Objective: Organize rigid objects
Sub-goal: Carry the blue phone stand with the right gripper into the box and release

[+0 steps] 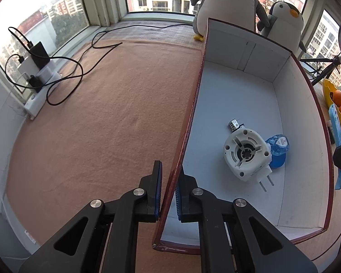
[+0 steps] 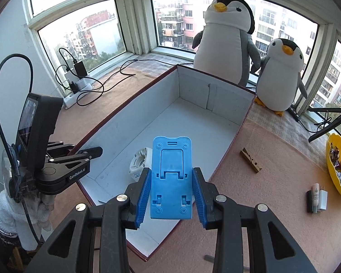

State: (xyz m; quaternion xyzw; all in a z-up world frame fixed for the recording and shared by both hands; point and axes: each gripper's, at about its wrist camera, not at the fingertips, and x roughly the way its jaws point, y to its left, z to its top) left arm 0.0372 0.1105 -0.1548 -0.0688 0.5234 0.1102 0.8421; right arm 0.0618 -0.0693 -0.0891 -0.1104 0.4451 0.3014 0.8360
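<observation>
A long cardboard box (image 1: 300,118), white inside and dark red outside, lies on the tan mat. My left gripper (image 1: 170,170) is shut on the box's left wall near its front corner, one finger on each side. It also shows in the right wrist view as the left gripper (image 2: 88,153) clamped on that rim. Inside the box lie a white round plug-in device (image 1: 246,153), a blue bottle (image 1: 277,150) and a small metal part (image 1: 234,124). My right gripper (image 2: 171,170) is shut on a blue plastic phone stand (image 2: 171,159), held above the box (image 2: 193,122).
On the mat right of the box lie a wooden clothespin (image 2: 251,160), a white charger with a small tube (image 2: 317,198) and a yellow bowl of oranges (image 2: 336,163). Two plush penguins (image 2: 225,38) stand behind the box. A power strip with cables (image 2: 76,84) sits far left.
</observation>
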